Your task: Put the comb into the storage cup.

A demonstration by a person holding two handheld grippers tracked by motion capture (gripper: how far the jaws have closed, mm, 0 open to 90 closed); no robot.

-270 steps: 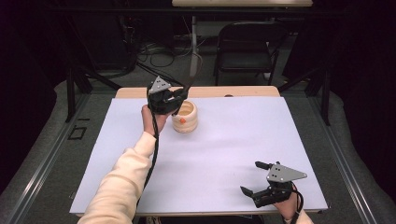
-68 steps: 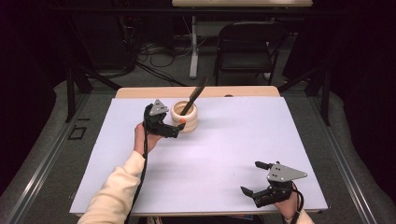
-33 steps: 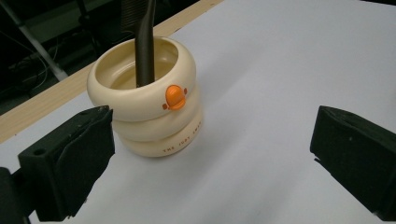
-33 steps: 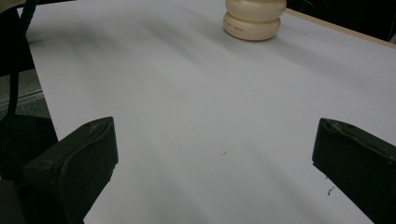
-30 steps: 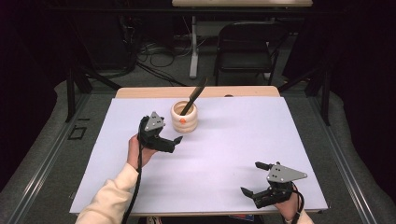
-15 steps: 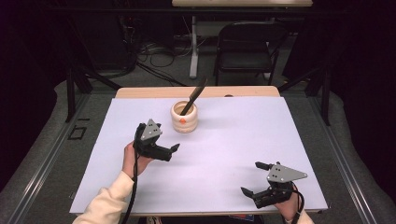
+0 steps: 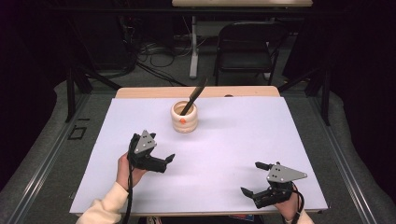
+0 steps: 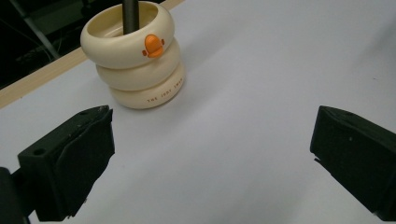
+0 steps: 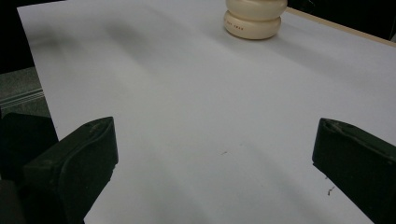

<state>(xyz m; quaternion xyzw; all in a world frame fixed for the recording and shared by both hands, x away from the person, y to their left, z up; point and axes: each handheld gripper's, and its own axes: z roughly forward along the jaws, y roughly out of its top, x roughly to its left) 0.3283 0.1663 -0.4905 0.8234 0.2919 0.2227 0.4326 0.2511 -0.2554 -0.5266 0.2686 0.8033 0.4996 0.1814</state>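
Dark room behind, cables on floor, folding chair [image 7: 245, 44] past the far edge. White sheet [image 7: 224, 154] covers the table [image 7: 140, 92], wood strip bare along the far side.

Left side: left tool [image 7: 161, 162] held in a hand [image 7: 125, 169] with a cream sleeve [image 7: 100, 212], over the sheet near the front-left, jaws spread wide, nothing between them. Grey plate on top of it. In the left gripper view both black jaws stand far apart with bare sheet between.

Centre: cream ringed cup [image 7: 184, 117] with an orange duck-bill mark stands upright on the sheet toward the far edge, well apart from both tools. Dark stick [image 7: 193, 96] leans in it, top tilted to the right. Small print on the lowest ring, too small to read.

Right side: right tool [image 7: 252, 178] low at the front-right corner of the sheet, jaws wide, holding nothing. Right gripper view has the cup's base at the top, far off.
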